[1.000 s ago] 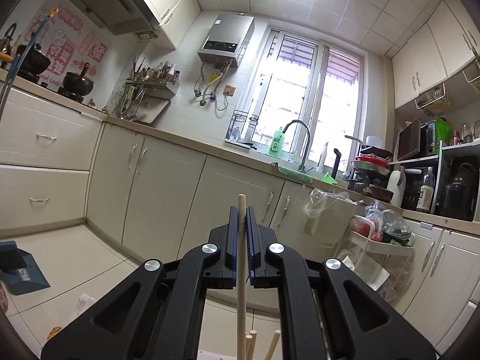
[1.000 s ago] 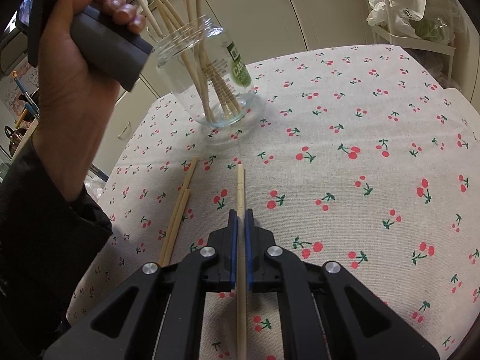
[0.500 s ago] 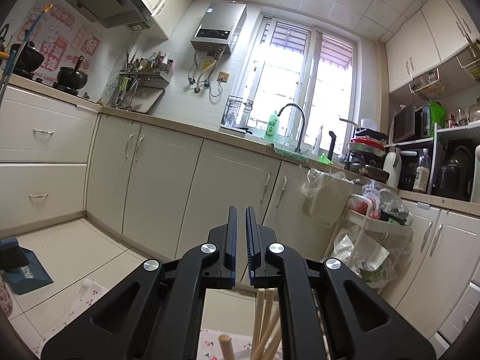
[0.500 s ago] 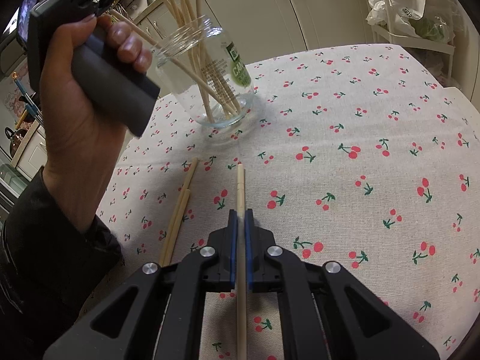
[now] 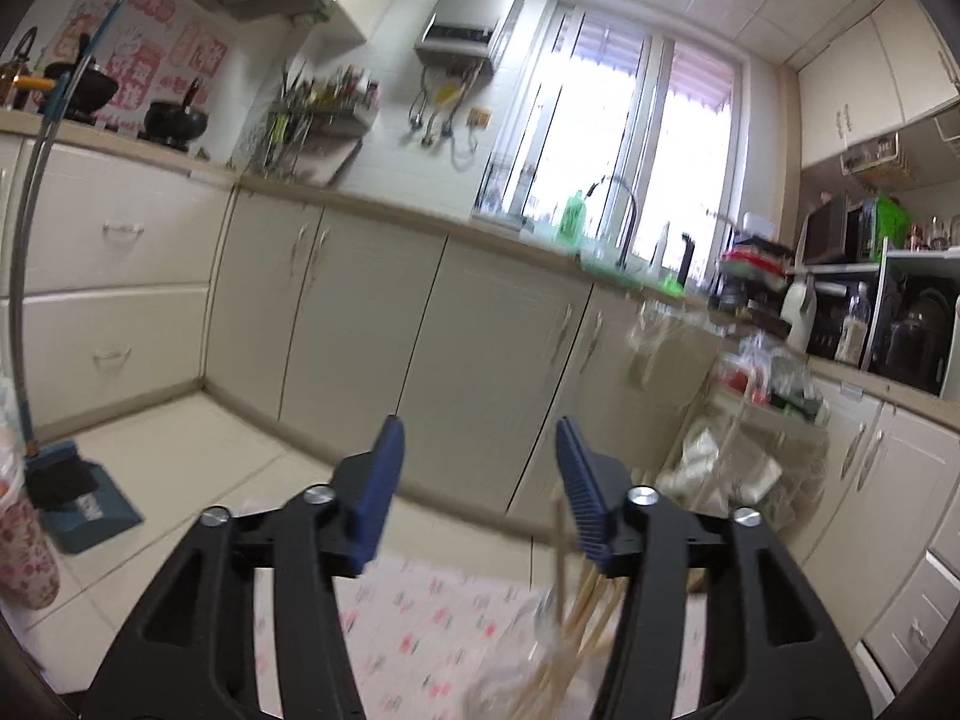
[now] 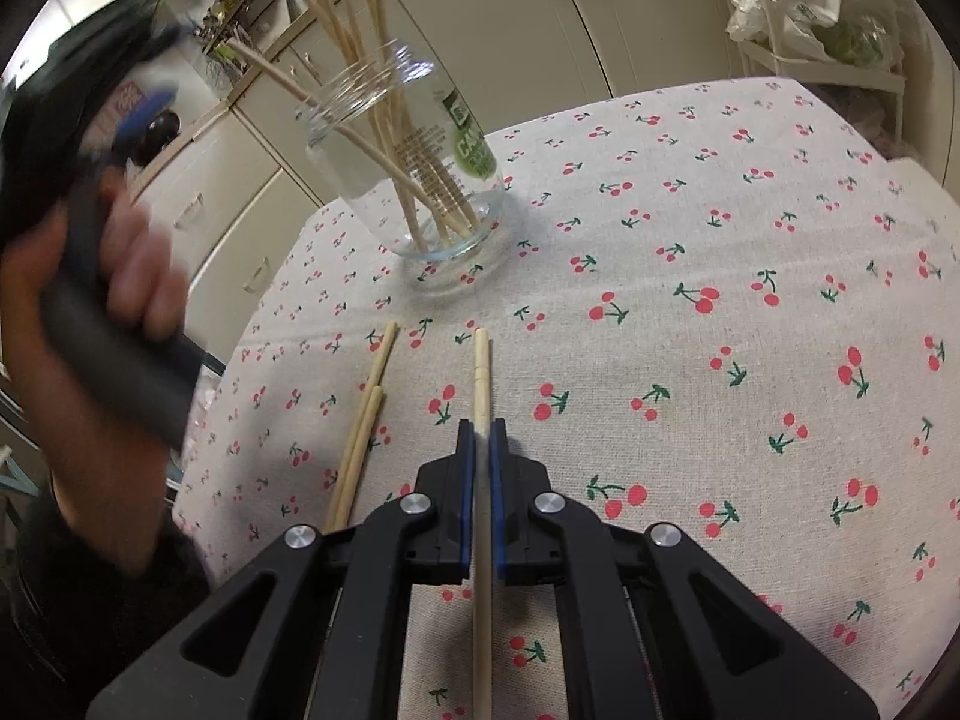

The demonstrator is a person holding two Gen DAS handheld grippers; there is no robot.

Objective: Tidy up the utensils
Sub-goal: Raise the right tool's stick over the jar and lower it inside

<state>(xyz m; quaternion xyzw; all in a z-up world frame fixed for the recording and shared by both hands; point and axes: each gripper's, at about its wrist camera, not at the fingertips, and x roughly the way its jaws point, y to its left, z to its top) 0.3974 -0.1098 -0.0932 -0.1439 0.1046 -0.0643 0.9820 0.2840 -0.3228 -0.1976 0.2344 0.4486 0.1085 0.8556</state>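
Now, left gripper [image 5: 477, 480] opening wide, nothing between the ribbed blue pads [image 5: 378, 492], pointed across the kitchen and blurred with motion. Below its right finger, the jar [image 6: 408, 162] — clear glass, round-shouldered, green label on one side — upright on the cloth [image 6: 720, 276] with a bundle of pale wooden chopsticks [image 6: 384, 120] fanned out of its mouth, one slanting far out to the left. Right gripper [image 6: 478, 438] clamped tight on a single chopstick [image 6: 482, 372], slim, round-tipped, bare light wood, running straight out between the pads and over the cloth toward the jar, well short of it. Just left of that, two more sticks [image 6: 366, 420] flat on the cloth, side by side, near the table's edge. Left hand [image 6: 114, 300] wrapped round a dark matte handle, blurred, beside the jar. Cloth coarse, beige, linen-looking, dotted with red cherries on green stems. Around it, cream cabinets [image 5: 480, 348] with slim metal handles, pale floor tiles [image 5: 168, 450], bright window [image 5: 630, 138] over a sink tap, white tiled wall, blue dustpan [image 5: 84, 504] on the floor, bags on a white rack [image 6: 810, 18].
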